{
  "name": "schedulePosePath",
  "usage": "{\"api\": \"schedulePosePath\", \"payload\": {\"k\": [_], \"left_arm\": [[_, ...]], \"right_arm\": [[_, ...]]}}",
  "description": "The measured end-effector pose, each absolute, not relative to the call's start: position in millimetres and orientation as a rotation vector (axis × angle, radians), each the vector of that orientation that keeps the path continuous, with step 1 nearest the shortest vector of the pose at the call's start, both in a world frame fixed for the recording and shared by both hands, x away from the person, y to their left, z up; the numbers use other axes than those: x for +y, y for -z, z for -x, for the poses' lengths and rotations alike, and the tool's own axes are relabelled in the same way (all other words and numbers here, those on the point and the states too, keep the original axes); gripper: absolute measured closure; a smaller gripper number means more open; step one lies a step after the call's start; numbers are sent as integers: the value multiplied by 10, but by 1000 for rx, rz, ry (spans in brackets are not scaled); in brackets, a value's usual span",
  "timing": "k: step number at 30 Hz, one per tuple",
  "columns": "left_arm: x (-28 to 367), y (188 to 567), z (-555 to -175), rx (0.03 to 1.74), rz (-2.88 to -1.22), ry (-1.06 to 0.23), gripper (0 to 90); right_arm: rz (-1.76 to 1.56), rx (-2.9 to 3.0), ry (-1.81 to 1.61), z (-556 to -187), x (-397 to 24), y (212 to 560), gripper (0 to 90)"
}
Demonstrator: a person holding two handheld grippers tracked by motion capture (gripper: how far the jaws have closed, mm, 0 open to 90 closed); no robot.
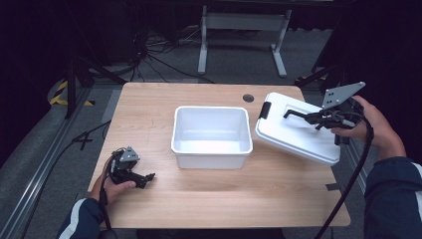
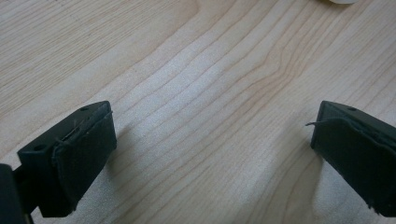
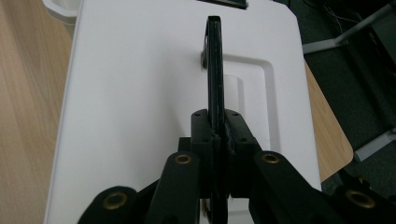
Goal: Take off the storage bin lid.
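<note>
An open white bin (image 1: pixel 211 160) stands in the middle of the wooden table (image 1: pixel 149 104), with nothing visible inside. To its right a white lid (image 1: pixel 293 139) sits tilted, its left edge close to the bin's right rim. My right gripper (image 1: pixel 321 119) is shut on the lid's black handle (image 1: pixel 298 114). In the right gripper view the handle (image 3: pixel 214 70) runs straight up from the closed jaws of that gripper (image 3: pixel 215 135) across the lid (image 3: pixel 140 93). My left gripper (image 1: pixel 147 178) rests low at the table's front left, open over bare wood (image 2: pixel 210 140).
A black latch (image 1: pixel 264 109) sits on the lid's far left edge. A round cable hole (image 1: pixel 248 97) lies in the table behind the bin. Beyond the table stand a white metal frame (image 1: pixel 244 22) and loose cables (image 1: pixel 149 55) on the floor.
</note>
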State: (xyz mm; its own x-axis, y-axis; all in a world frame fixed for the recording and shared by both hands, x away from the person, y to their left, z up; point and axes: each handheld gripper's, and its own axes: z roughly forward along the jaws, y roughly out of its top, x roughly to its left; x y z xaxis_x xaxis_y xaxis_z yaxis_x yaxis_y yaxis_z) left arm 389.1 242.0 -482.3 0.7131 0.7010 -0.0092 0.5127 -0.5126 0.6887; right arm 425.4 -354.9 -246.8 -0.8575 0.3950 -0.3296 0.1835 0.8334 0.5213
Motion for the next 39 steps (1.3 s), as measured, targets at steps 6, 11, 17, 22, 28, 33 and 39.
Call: {"api": "schedulePosePath", "payload": {"k": [6,11,17,22,28,33,39], "left_arm": [[2419,4823,-3890,918,-2230,-354,5],[2417,4825,-3889,921,-2227,-351,5],[2418,4824,-3888,922,-2227,-352,5],[2419,4823,-3890,919,-2229,-354,5],[2418,4825,-3888,922,-2227,-351,5],[2418,4824,-3888,922,-2227,-351,5],[2418,4825,-3888,922,-2227,-351,5]], "right_arm": [[-445,2579,-701,-4264,-3591,2540,846],[-455,2588,-691,-4295,-3584,2643,846],[-479,2603,-684,-4342,-3595,2792,846],[-507,2621,-671,-4405,-3627,2960,846],[-505,2654,-665,-4446,-3587,3134,846],[-497,2678,-674,-4490,-3526,3284,846],[-500,2712,-674,-4537,-3451,3458,846]]}}
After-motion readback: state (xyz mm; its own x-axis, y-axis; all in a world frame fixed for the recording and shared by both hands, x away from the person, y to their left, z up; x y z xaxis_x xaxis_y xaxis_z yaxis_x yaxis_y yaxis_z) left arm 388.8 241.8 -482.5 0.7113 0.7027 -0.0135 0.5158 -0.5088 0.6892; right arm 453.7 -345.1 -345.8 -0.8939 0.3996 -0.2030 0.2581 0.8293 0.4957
